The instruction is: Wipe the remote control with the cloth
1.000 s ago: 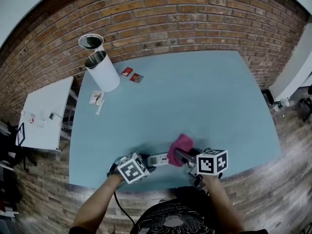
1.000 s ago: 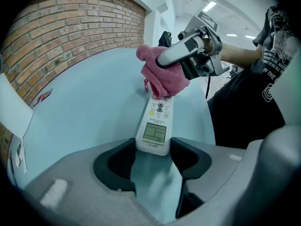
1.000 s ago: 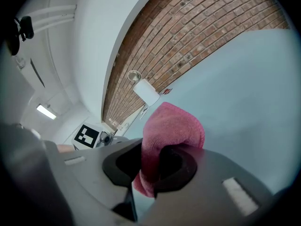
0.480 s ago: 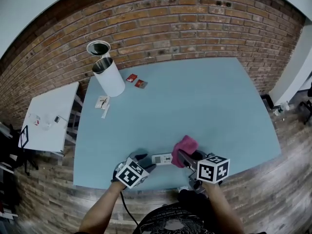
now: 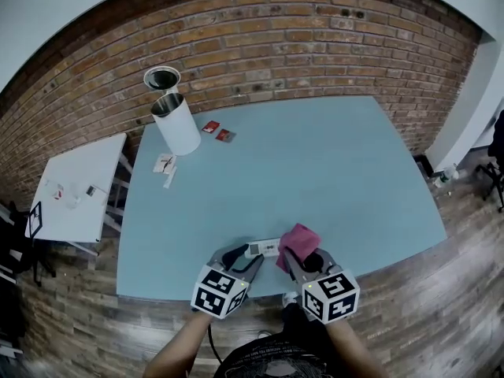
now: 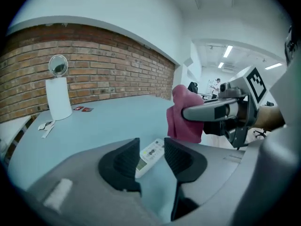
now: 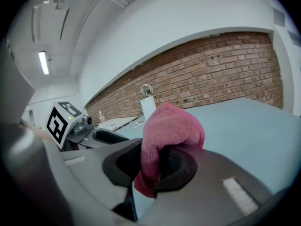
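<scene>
Remote control (image 5: pixel 263 248) is sitting between the jaws of the left claw (image 6: pixel 151 161), which have just been closing and now seem to be pressing on its near end, holding it over the near edge of the blue tabletop (image 5: pixel 315 164) with the far end sticking out towards the brick wall; the right claw (image 7: pixel 151 166) is clamping a pink cloth (image 7: pixel 171 126), whose folded bulk is bulging up above the pads, just beside the remote's far end; I am judging the remote to be light, stiff and smooth-sided, so it is likely to slip or swivel unless taken across its narrow width near one end, leaving the button face free for wiping; the cloth is looking soft and fluffy, so it should mould round the remote, and a pinch on a bunched fold is suiting it well; no brand or lettering is showing clearly enough to read, the remote's buttons and small screen being too small, the claw cubes carrying only black-and-white square patterns, and the red packets (image 5: pixel 217 131) by the white cylinder (image 5: pixel 177 120) staying illegible.
</scene>
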Demonstrator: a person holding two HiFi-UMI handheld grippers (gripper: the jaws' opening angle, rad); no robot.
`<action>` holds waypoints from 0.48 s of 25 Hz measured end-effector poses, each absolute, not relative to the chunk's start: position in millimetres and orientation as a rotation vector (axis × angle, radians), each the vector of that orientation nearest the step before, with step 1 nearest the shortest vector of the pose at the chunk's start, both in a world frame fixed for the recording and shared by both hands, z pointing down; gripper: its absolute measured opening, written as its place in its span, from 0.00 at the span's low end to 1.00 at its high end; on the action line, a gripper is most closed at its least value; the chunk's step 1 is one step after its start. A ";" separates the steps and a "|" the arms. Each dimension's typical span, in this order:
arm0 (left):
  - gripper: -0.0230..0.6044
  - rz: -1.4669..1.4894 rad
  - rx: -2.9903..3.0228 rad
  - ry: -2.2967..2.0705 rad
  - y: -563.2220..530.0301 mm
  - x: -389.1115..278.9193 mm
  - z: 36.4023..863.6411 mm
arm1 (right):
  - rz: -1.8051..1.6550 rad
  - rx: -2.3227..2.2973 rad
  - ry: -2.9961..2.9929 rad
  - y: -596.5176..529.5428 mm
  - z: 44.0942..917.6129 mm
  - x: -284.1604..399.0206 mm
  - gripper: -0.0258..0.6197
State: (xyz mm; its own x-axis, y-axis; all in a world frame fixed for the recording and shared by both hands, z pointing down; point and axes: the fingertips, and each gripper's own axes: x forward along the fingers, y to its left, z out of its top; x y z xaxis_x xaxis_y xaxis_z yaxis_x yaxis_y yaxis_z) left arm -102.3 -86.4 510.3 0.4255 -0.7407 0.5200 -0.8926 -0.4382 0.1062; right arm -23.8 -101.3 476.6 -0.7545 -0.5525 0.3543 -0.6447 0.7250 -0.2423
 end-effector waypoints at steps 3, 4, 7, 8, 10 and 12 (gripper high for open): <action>0.03 0.470 2.290 -1.494 -80.2 -94.1 500.2 | 0.463 0.972 -2.669 -89.4 475.6 -21.6 0.14; 0.03 0.436 2.285 -1.501 -76.8 -89.0 498.1 | 0.456 0.976 -2.671 -85.8 474.6 -20.6 0.14; 0.03 0.367 2.268 -1.525 -67.6 -76.2 493.2 | 0.417 0.982 -2.679 -75.1 467.3 -19.6 0.13; 0.03 0.359 2.254 -1.544 -64.6 -73.9 492.2 | 0.401 0.984 -2.681 -71.1 464.9 -19.4 0.13; 0.03 0.332 2.221 -1.583 -57.9 -71.0 489.9 | 0.377 0.989 -2.679 -63.2 462.3 -18.9 0.13; 0.03 0.292 2.193 -1.607 -51.0 -69.0 486.7 | 0.359 0.992 -2.672 -56.8 461.7 -18.9 0.13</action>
State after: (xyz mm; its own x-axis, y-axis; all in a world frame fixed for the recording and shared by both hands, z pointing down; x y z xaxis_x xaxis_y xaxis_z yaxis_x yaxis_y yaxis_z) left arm -69.0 -51.0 486.7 0.3154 -0.8619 0.3971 -0.9465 -0.2554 0.1974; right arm -18.9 -56.8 461.7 -0.7299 -0.5975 0.3320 -0.6640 0.7351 -0.1369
